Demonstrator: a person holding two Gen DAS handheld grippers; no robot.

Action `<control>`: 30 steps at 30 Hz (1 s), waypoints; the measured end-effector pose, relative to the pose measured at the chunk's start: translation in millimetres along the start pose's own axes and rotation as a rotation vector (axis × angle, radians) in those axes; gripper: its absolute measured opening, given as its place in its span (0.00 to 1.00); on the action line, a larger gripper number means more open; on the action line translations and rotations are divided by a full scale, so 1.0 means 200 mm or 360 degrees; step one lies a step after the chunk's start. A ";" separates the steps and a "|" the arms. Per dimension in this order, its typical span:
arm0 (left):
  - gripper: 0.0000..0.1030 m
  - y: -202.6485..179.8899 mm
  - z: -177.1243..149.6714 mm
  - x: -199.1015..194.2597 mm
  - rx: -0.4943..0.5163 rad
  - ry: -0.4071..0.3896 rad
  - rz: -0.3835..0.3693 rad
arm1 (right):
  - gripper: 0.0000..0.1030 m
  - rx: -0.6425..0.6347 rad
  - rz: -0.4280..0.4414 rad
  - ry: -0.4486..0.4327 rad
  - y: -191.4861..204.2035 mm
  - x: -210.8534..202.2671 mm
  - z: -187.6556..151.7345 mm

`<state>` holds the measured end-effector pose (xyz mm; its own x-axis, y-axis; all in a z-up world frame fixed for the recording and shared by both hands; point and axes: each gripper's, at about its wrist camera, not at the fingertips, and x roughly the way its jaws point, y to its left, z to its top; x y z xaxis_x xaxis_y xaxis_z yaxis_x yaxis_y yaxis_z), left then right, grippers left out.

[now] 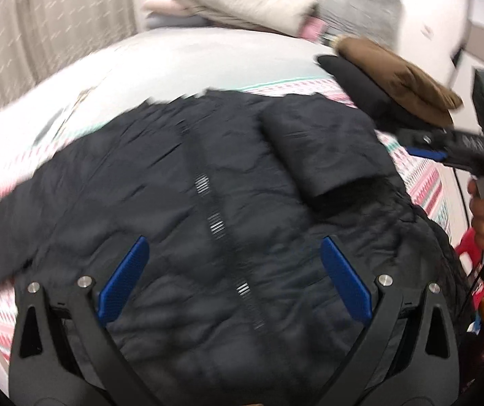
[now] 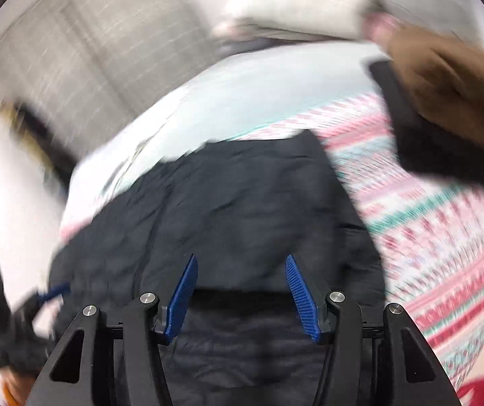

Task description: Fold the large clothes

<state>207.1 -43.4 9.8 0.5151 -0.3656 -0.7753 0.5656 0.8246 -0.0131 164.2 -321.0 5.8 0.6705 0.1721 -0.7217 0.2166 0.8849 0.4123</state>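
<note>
A black padded jacket [image 1: 174, 203] lies spread on the bed, zip running down its middle. One sleeve [image 1: 313, 155] is folded across the chest. My left gripper [image 1: 234, 240] hovers over the jacket's lower front, jaws wide open, nothing between them. In the right wrist view the jacket [image 2: 242, 196] fills the centre, and my right gripper [image 2: 241, 258] stands open above it, apart from the fabric. The right tool's blue pad [image 1: 424, 151] shows at the jacket's right edge, held by a hand [image 1: 482, 216]. The left tool [image 2: 49, 294] appears blurred at lower left.
The bed cover [image 1: 421, 182] is patterned in pink, green and white. A folded stack of black and brown clothes [image 1: 394, 77] sits at the back right. Pillows [image 1: 242, 0] lie at the head of the bed, and a curtain [image 1: 39, 34] hangs on the left.
</note>
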 end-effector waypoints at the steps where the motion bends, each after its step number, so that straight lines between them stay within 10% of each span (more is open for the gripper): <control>1: 0.98 -0.06 0.02 0.02 0.0056 -0.0003 0.0002 | 0.54 0.0088 -0.0017 0.0004 -0.08 -0.01 0.01; 9: 0.97 -0.64 0.17 0.32 0.0637 -0.0045 0.0160 | 0.54 0.0358 -0.0001 0.0085 -0.30 0.00 -0.04; 12: 0.81 -0.72 0.21 0.45 0.0655 -0.0036 0.0254 | 0.54 0.0427 -0.0010 0.0116 -0.34 0.02 -0.06; 17: 0.32 -0.56 0.31 0.45 0.0230 -0.0069 0.0106 | 0.54 0.0529 -0.0042 0.0169 -0.43 0.04 -0.07; 22: 0.33 -0.14 0.25 0.29 -0.0387 -0.0163 -0.0050 | 0.54 0.0596 -0.0065 0.0172 -0.48 0.05 -0.06; 25: 0.54 0.07 0.15 0.27 -0.0540 -0.0086 0.0001 | 0.54 0.0611 -0.0059 0.0179 -0.48 0.05 -0.06; 30: 0.61 0.33 0.01 0.24 -0.0661 -0.0037 -0.0089 | 0.54 0.0612 -0.0089 0.0191 -0.46 0.11 -0.06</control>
<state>270.4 -8.5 -27.1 0.5082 -0.4203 -0.7517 0.2878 0.9055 -0.3118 150.4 -393.1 -53.4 0.5672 0.1978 -0.7994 0.5153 0.6720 0.5319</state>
